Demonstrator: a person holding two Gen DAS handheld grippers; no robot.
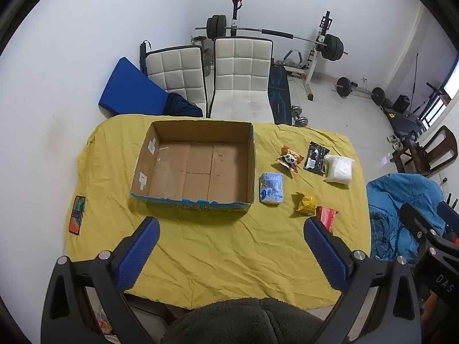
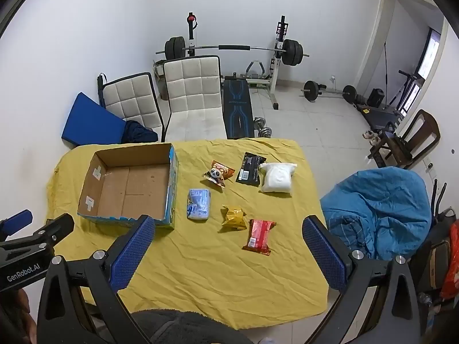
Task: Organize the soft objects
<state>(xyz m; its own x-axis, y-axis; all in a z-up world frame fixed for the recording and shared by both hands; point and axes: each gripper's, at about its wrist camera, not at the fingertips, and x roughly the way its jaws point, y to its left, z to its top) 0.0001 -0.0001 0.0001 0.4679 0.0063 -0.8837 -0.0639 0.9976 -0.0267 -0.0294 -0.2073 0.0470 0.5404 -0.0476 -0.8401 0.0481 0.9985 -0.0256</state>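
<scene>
White lettering reading "GenRobot.AI" is showing on the body of the left gripper [image 1: 231, 235] where it is poking into the right wrist view, and "DAS" is showing on the black body of the right gripper [image 2: 229, 233] at the edge of the left wrist view. The print on the packets is sitting too small to read.

Both grippers are hanging above the near part of the yellow tablecloth [image 1: 218, 252], pointing steeply down, each with its blue-padded jaws standing fully apart and gripping nothing. Wrinkled bare cloth is lying open between the near edge and the goods, and the cloth is draping over the table's edges on all sides. A phone [image 1: 77, 215] is lying near the left edge.

The cardboard box [image 1: 143, 160] is sitting open-topped on the far left of the table with nothing inside it; white tape marks are showing on its left inner wall.

To its right the soft things are lying spread out: a light blue packet [image 2: 198, 203] just beside the box, a panda snack packet [image 2: 218, 173] behind it, a black packet [image 2: 249, 169] touching a white bag [image 2: 277, 177], a yellow packet [image 2: 233, 217] and a red packet [image 2: 259, 236] nearer the front.
</scene>
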